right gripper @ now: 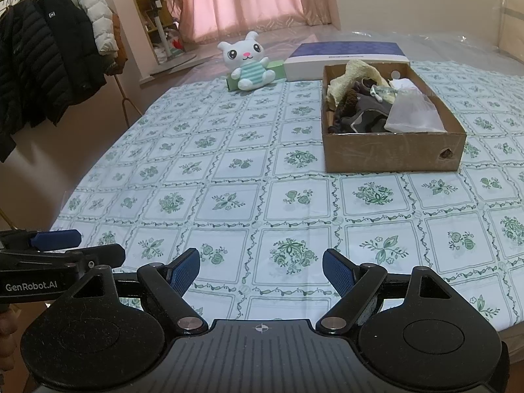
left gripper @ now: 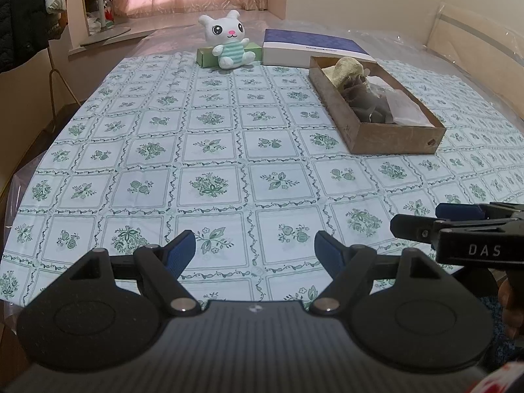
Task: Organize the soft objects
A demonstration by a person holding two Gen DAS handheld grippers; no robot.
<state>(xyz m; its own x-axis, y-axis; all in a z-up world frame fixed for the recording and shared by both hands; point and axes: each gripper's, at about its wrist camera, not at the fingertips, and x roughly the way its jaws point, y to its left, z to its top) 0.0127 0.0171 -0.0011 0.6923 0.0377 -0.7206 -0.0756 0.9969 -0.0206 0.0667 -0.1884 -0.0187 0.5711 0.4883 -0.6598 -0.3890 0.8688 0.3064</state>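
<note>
A brown cardboard box [left gripper: 366, 137] [right gripper: 393, 152] on the floral tablecloth holds soft items: a cream towel [left gripper: 342, 67] [right gripper: 355, 73], grey and brown cloth [left gripper: 363, 98] [right gripper: 363, 116] and a white translucent pouch [right gripper: 414, 113]. A white plush bunny [left gripper: 229, 41] [right gripper: 249, 64] in a striped shirt sits at the far side against a green box [left gripper: 204, 56] [right gripper: 278, 67]. My left gripper [left gripper: 254, 252] is open and empty over the near edge; it also shows in the right wrist view [right gripper: 70, 245]. My right gripper [right gripper: 261, 270] is open and empty; it also shows in the left wrist view [left gripper: 416, 219].
A flat blue-and-white box [left gripper: 311, 47] [right gripper: 347, 54] lies behind the cardboard box. A coat rack with dark and white jackets [right gripper: 49, 55] stands left of the table. Plastic sheeting covers the table under the cloth. Pink curtains hang at the back.
</note>
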